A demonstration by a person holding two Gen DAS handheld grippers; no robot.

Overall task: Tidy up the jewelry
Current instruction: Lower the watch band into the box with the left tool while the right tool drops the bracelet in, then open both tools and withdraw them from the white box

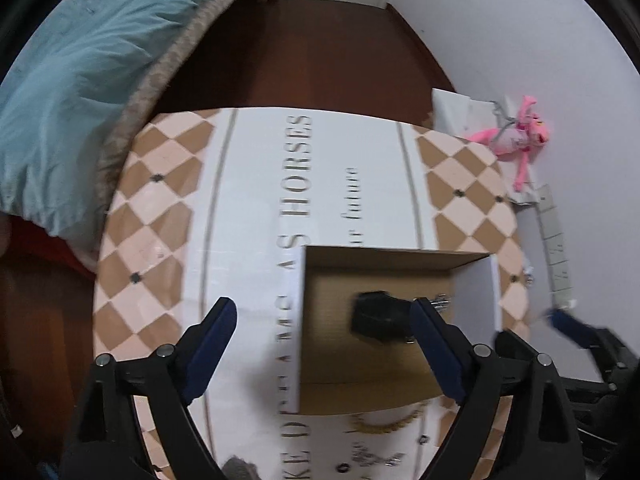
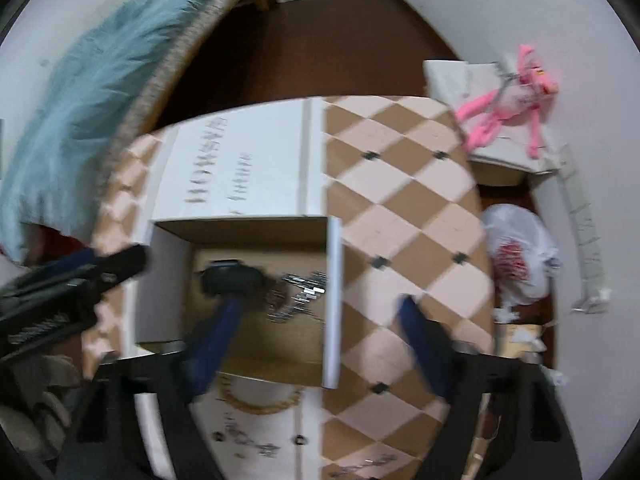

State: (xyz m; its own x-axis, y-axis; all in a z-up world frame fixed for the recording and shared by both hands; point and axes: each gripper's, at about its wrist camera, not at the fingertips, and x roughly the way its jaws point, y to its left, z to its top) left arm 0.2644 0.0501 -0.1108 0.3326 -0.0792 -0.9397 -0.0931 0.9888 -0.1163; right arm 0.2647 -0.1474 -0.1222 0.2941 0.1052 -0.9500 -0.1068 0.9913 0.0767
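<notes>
An open cardboard box (image 1: 320, 352) (image 2: 264, 240) sits on a checkered table (image 1: 160, 216) (image 2: 400, 216). Inside lie a black watch (image 1: 376, 316) (image 2: 232, 278) and a silver chain bracelet (image 2: 300, 292). A gold bead necklace (image 1: 384, 424) (image 2: 260, 400) and small silver pieces (image 1: 372, 458) (image 2: 248, 440) lie on the table just before the box. My left gripper (image 1: 324, 344) is open and empty above the box's left wall. My right gripper (image 2: 320, 344) is open and empty over the box's right wall. The left gripper also shows in the right wrist view (image 2: 72, 280), at the box's left.
A bed with a teal blanket (image 1: 80, 80) stands left of the table. A pink plush toy (image 1: 516, 136) (image 2: 508, 96) lies on a white box by the wall at right. A white plastic bag (image 2: 520, 252) sits on the floor beside the table.
</notes>
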